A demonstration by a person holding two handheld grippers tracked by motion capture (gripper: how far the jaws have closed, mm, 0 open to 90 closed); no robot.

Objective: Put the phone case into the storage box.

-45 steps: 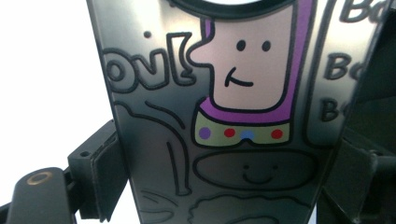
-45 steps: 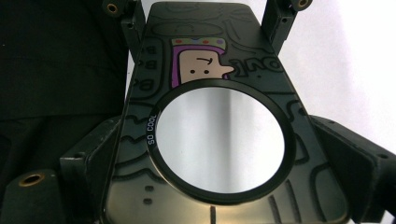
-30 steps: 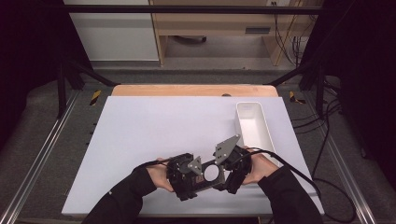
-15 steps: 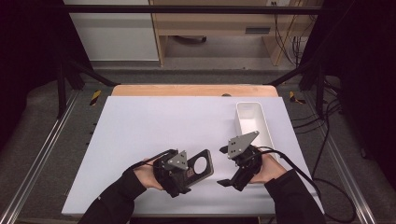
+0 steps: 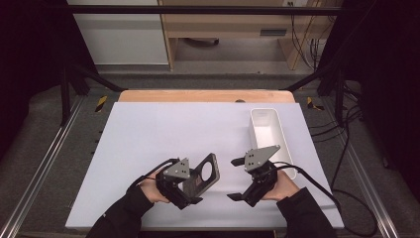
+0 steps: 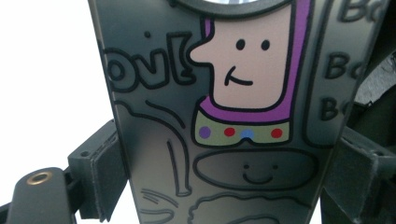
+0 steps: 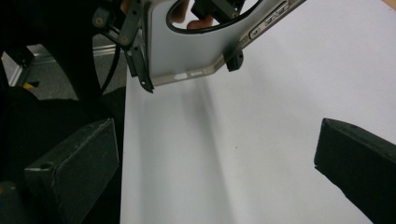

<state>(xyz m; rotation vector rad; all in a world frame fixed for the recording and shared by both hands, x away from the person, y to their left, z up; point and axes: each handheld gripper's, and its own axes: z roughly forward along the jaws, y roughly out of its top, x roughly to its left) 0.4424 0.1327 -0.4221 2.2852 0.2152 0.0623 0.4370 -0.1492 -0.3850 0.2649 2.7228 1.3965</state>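
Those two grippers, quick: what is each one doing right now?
Left gripper: jaws shut on the phone case, held up off the table.
Right gripper: jaws wide open, nothing between them.

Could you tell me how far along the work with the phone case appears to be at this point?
Done: the left gripper is clamped on the phone case, lifted off the white table. In hand: the case is held tilted beside the open right gripper, which holds nothing. Left, probably: the white bin holds nothing yet; placing the case there seems likely.

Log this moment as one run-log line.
left gripper: shut on phone case | right gripper: open, empty | white bin: empty
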